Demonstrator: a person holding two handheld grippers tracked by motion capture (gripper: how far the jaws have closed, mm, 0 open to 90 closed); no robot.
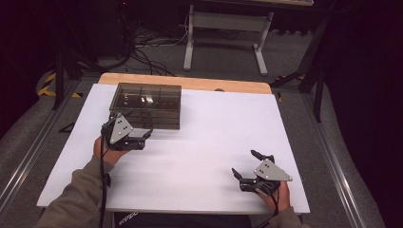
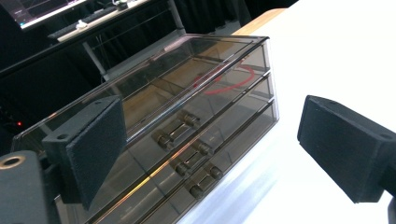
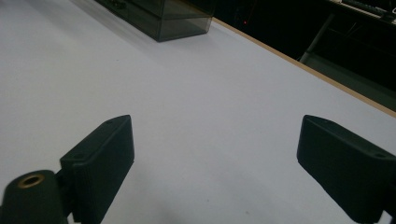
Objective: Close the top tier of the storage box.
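A dark see-through drawer box [image 1: 145, 104] stands at the back left of the white table top [image 1: 204, 137]. In the left gripper view the box [image 2: 154, 88] shows three stacked drawers, all shut, each with a small bar handle [image 2: 178, 131], and something red [image 2: 224, 77] lies in the top one. My left gripper [image 1: 130, 129] is open just in front of the box, and its jaws [image 2: 210, 154] frame the handles without touching them. My right gripper [image 1: 244, 162] stands open and holds nothing over bare table at the front right [image 3: 212, 172]. One corner of the box [image 3: 163, 16] is far ahead of it.
A wooden strip [image 1: 185, 83] runs along the table's far edge. Beyond it stand a white desk frame [image 1: 223, 33] and loose cables [image 1: 147, 52] on the floor. Metal rails [image 1: 332, 156] flank the table. Bare white surface lies between the two grippers.
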